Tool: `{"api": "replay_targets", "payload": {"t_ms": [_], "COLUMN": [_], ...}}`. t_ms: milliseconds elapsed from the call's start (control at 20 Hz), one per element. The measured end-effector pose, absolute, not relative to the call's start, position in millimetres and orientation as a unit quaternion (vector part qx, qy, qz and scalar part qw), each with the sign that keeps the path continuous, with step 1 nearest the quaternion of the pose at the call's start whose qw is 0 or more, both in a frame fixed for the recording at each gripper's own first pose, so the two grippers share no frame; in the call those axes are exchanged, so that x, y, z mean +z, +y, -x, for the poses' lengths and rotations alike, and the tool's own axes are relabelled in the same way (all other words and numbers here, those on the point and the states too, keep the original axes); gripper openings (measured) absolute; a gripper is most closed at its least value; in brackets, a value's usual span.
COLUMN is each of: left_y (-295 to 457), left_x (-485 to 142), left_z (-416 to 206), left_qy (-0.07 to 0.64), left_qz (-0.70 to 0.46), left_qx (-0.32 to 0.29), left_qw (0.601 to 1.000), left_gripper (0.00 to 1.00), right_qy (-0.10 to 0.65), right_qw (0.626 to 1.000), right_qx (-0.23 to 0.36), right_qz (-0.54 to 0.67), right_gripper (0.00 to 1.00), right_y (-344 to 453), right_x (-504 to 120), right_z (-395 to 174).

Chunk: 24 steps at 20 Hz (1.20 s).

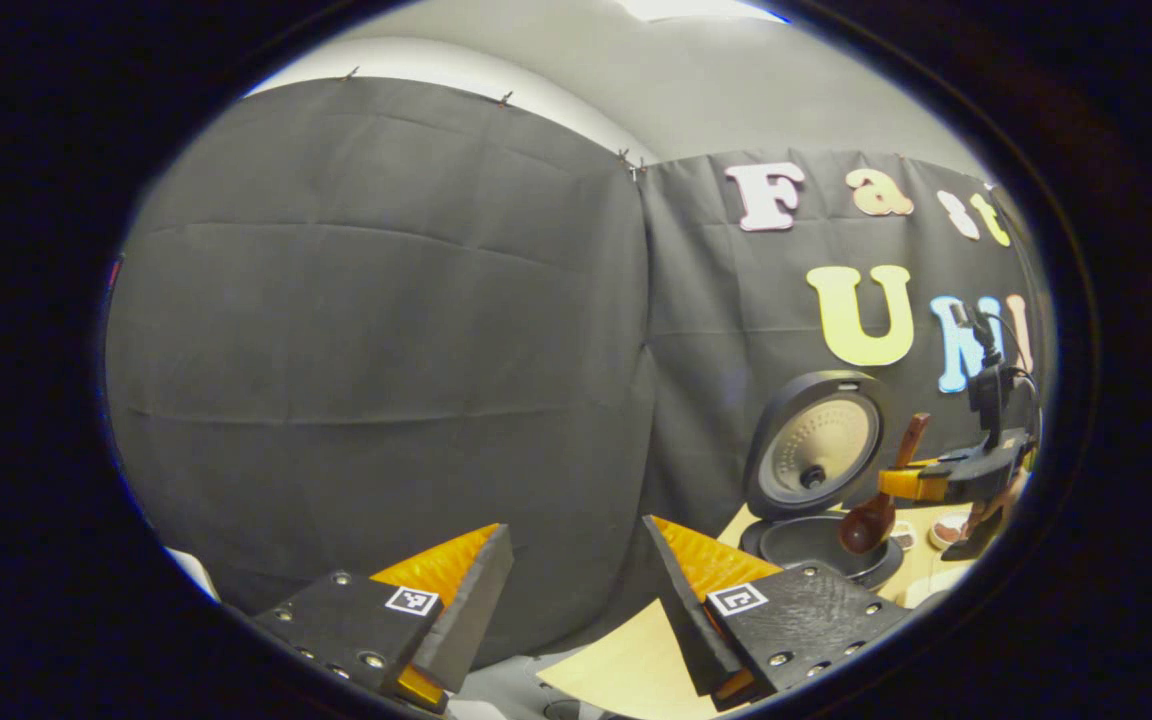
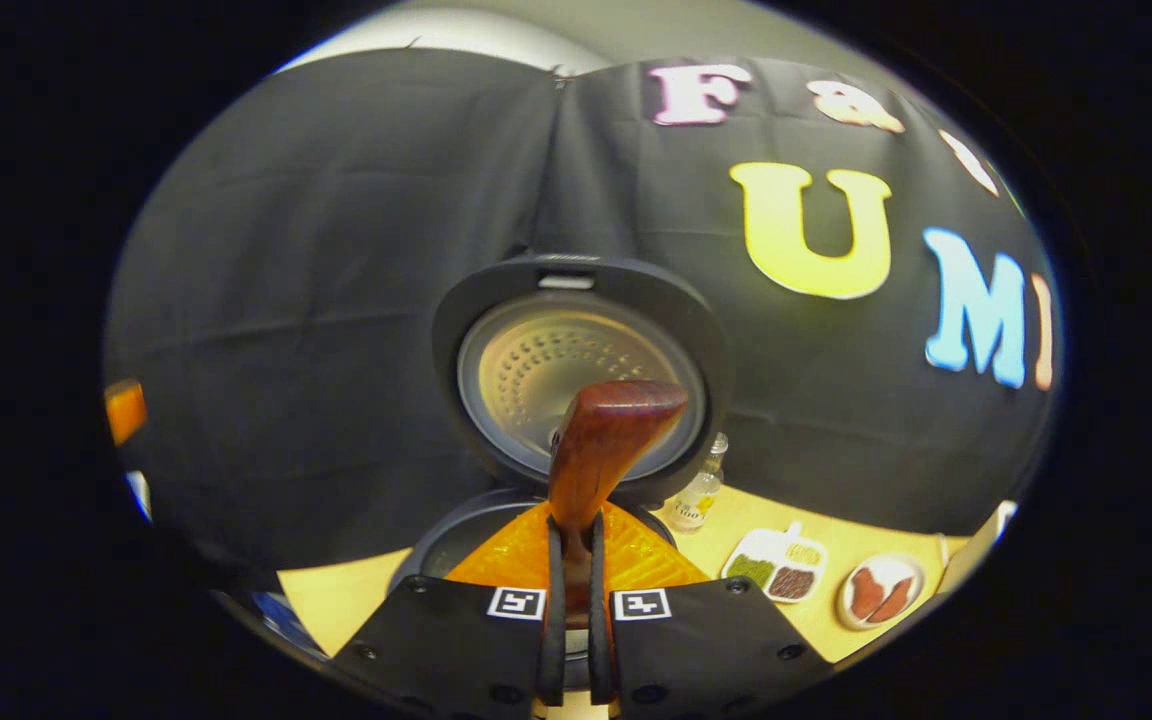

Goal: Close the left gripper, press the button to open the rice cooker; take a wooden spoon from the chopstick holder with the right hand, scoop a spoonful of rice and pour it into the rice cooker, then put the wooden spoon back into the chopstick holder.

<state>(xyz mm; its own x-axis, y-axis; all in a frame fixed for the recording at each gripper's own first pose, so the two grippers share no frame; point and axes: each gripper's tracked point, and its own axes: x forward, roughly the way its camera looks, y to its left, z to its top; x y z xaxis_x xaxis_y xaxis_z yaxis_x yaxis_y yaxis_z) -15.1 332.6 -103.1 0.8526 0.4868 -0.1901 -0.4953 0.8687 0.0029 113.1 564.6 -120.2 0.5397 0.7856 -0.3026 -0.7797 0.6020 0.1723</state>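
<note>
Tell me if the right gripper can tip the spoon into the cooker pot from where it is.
Probably yes. The right gripper is shut on the spoon, whose bowl hangs just over the open pot. The lid stands raised behind, and nothing lies between the spoon and the pot.

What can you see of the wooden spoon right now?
The wooden spoon is reddish-brown polished wood with a rounded bowl and a flat handle widening at its end. The right gripper is shut on the handle, jaws pressing both sides. In the left gripper view the bowl hangs low over the open rice cooker, handle tilted up. Any rice in the bowl can't be made out.
</note>
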Motion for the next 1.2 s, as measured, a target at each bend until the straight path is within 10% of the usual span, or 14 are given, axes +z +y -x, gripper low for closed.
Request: {"api": "replay_targets", "payload": {"t_ms": [1200], "left_y": [158.5], "left_x": [-59.1], "left_z": [-79.6], "left_qy": [0.056], "left_qz": [0.036], "left_qx": [0.076], "left_qw": [0.995], "left_gripper": [0.80], "right_qy": [0.207], "right_qw": [0.944], "right_qx": [0.184], "right_qz": [-0.177], "right_gripper": [0.11], "right_y": [232.0], "right_x": [-106.8], "right_z": [-168.2]}}
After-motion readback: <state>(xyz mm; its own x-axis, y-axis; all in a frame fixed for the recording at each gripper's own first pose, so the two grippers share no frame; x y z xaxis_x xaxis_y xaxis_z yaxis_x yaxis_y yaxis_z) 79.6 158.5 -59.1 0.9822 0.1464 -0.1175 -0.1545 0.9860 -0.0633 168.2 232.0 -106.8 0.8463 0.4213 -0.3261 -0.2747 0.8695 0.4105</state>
